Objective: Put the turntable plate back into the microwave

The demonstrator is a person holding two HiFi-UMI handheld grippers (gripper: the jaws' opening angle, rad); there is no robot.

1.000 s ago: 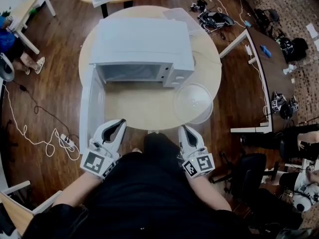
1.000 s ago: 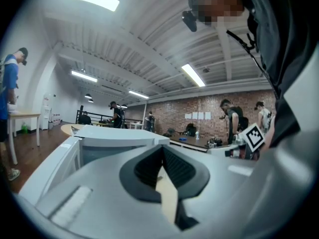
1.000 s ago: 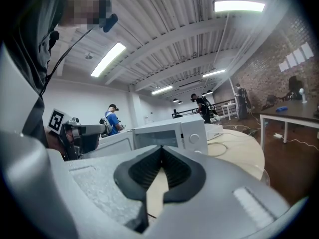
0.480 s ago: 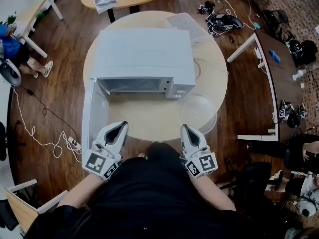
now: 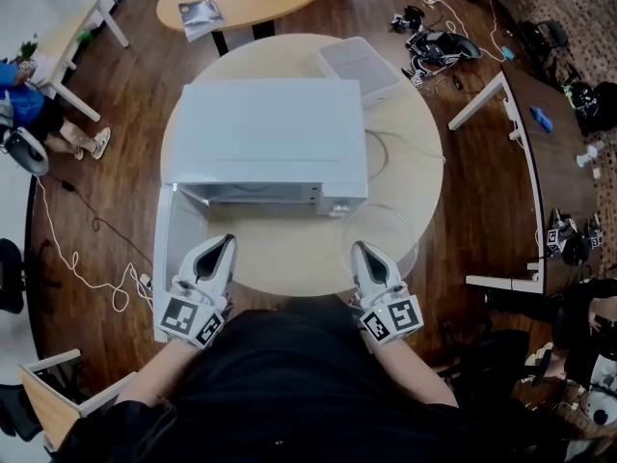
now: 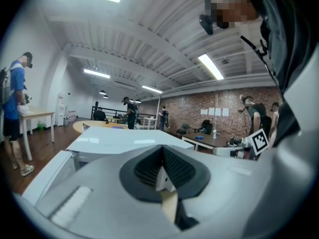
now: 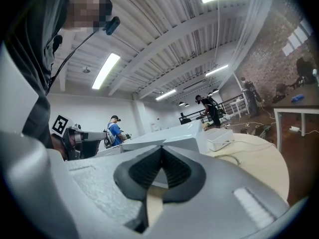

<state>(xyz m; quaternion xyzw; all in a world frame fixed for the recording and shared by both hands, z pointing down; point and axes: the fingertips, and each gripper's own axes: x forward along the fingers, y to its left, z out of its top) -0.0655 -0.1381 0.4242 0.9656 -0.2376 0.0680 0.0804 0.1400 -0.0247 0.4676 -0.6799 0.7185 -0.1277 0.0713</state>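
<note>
Both my tools have pushed forward to the table's (image 5: pixel 280 255) near edge. My left tool (image 5: pixel 223 246) and right tool (image 5: pixel 365 252) are each closed, empty. The glass turntable plate (image 5: pixel 395 233) lies on the table at the right tool's 1 o'clock, just beside its tip. Beyond, at 12 o'clock, the microwave (image 5: pixel 265 138) stands, door (image 5: pixel 172 244) open at 9.

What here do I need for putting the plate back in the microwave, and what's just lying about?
For the job:
- microwave, its door open
- glass plate, beside the microwave
- left gripper and right gripper, both shut and empty

Lying about:
- plastic box
- magazine
</note>
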